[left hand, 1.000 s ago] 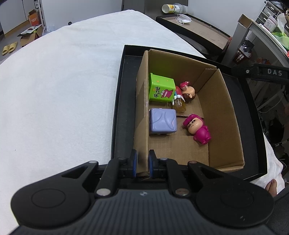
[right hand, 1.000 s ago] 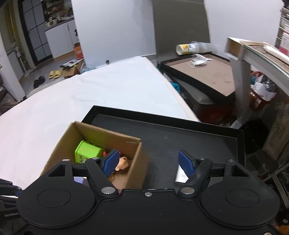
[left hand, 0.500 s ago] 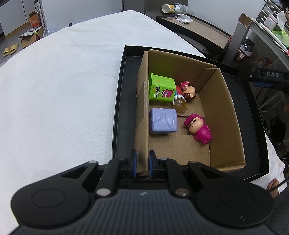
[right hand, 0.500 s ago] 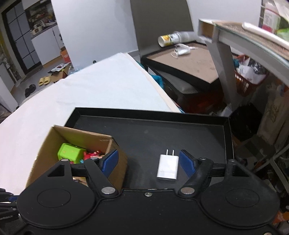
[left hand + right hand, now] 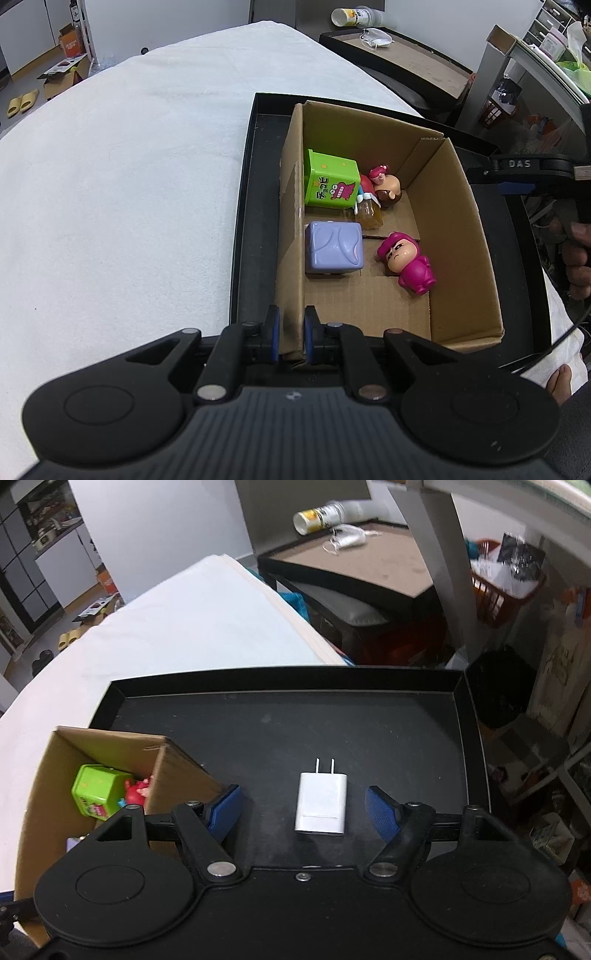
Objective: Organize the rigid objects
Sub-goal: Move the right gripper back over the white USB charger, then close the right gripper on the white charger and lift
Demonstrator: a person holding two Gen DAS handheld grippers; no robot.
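Between the blue pads of the right gripper (image 5: pixel 303 812), low in the centre of the right wrist view, a white charger (image 5: pixel 321 803) lies flat on the floor of the black tray (image 5: pixel 369 734), its two prongs pointing toward the top of the frame. The jaws stand wide, one pad well to each side of the charger and neither touching it. To the left of it in that frame rises the wall of the cardboard box (image 5: pixel 181 771), which sits inside the same tray.

The left gripper (image 5: pixel 291 338), at the lower centre of the left wrist view, has its jaws narrow and clamped on the near wall of the box, which likely steadies it. Inside lie a green toy box (image 5: pixel 330 181), a lavender cube (image 5: pixel 334 247), a pink figurine (image 5: pixel 406 260) and a brown-haired figurine (image 5: pixel 386 184).

The step in hand looks to be picking up the charger to add it to the box. To do it well, the right gripper should come down until the pads flank the long smooth sides, stay centred, and close squarely, since the glossy shell could slip or twist. Free floor at the lower right of the box, near the pink figurine, seems the easiest spot to set it.
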